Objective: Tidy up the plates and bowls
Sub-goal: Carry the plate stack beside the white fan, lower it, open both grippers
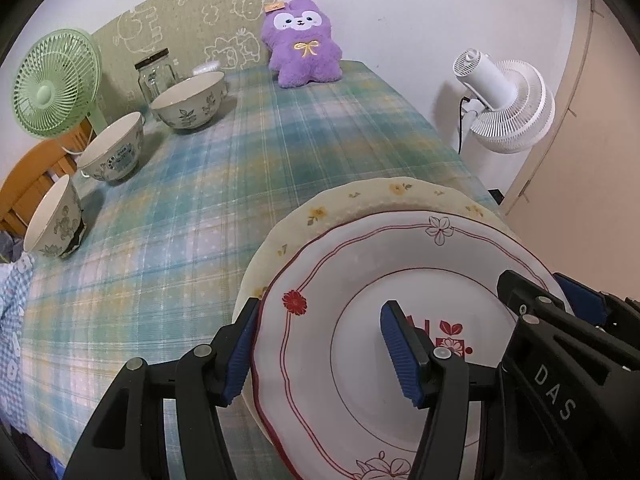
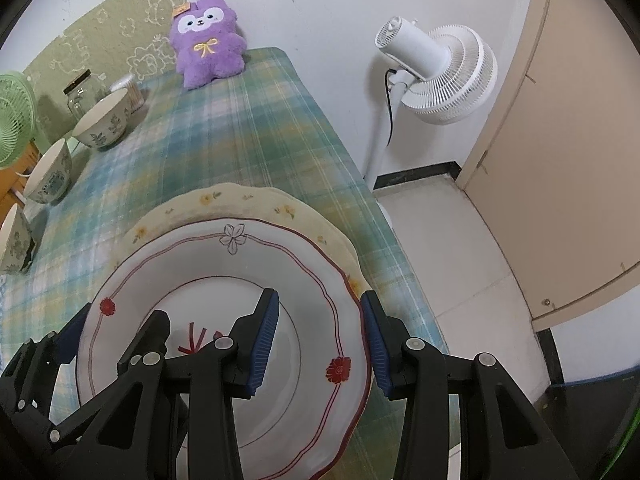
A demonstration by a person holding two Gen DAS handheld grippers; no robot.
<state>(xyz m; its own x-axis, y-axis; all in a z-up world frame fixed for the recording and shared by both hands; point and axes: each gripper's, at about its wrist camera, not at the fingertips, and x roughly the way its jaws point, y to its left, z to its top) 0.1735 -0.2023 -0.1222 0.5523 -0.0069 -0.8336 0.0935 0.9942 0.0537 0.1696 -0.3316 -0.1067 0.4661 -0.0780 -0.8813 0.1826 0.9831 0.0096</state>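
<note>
A white plate with red flowers [image 1: 360, 264] lies on a larger cream plate with yellow flowers [image 1: 320, 210] at the near right of the table. My left gripper [image 1: 320, 352] is open, its jaws straddling the white plate's left rim. My right gripper [image 2: 320, 340] is open, straddling the same plate's [image 2: 224, 272] right rim above the cream plate [image 2: 208, 200]. Three patterned bowls stand along the left edge: a far one [image 1: 190, 102], a middle one [image 1: 114, 148] and a near one [image 1: 54, 218], also in the right wrist view [image 2: 104, 118].
A plaid cloth [image 1: 240, 152] covers the table. A purple plush [image 1: 302, 42], a glass jar [image 1: 156, 74] and a green fan [image 1: 54, 84] stand at the back and left. A white standing fan [image 2: 436, 72] stands on the floor to the right, by a door [image 2: 568, 140].
</note>
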